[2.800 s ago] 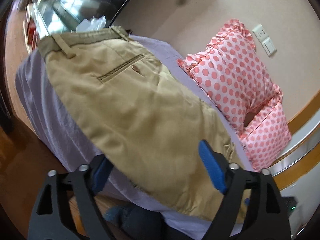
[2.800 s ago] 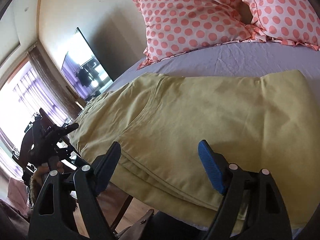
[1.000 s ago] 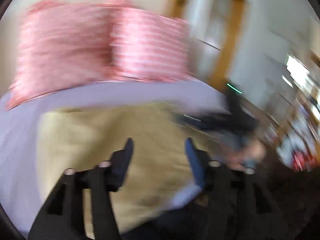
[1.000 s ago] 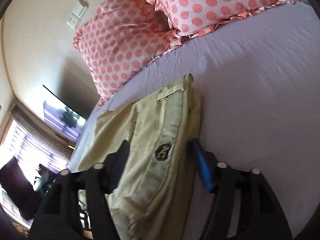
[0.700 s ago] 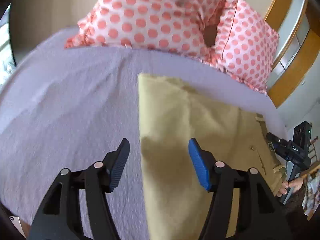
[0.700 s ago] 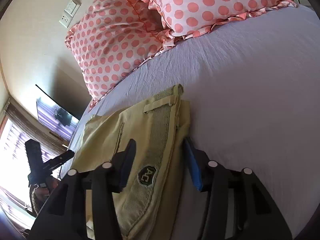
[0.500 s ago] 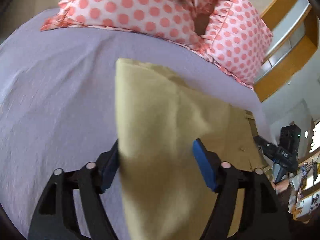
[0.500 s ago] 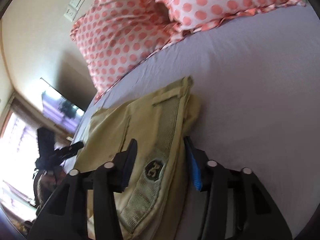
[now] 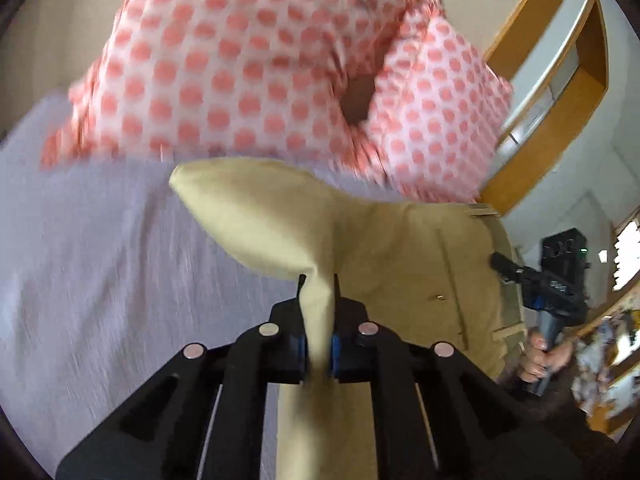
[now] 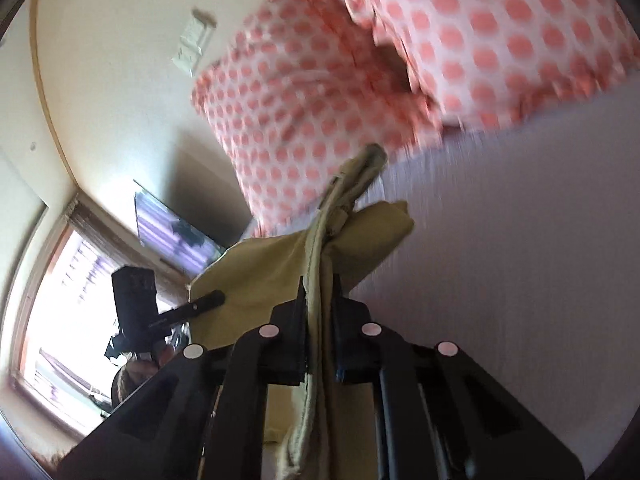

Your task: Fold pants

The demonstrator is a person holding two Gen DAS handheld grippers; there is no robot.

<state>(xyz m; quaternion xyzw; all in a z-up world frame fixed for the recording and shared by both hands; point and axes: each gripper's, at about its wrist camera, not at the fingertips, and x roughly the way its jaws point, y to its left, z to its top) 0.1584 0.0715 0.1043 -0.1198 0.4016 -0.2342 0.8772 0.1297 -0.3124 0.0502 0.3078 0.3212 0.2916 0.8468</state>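
Observation:
Folded khaki pants [image 9: 404,248] lie on a lilac bed sheet [image 9: 100,248]. My left gripper [image 9: 318,292] is shut on the folded leg end of the pants and lifts it off the sheet. My right gripper [image 10: 320,292] is shut on the waistband end of the pants [image 10: 320,240], which rises between its jaws. The right gripper also shows in the left wrist view [image 9: 556,280] at the far right, and the left gripper shows in the right wrist view [image 10: 140,312] at the left.
Two pink polka-dot pillows [image 9: 248,64] lean against the wall at the head of the bed [image 10: 520,260]. A wooden frame [image 9: 552,80] stands at the right. A wall-mounted TV [image 10: 172,240] and a bright window [image 10: 60,312] are to the left.
Both grippers have closed on the pants, the left on the leg end and the right on the waistband. Both ends have lifted off the sheet toward the pillows.

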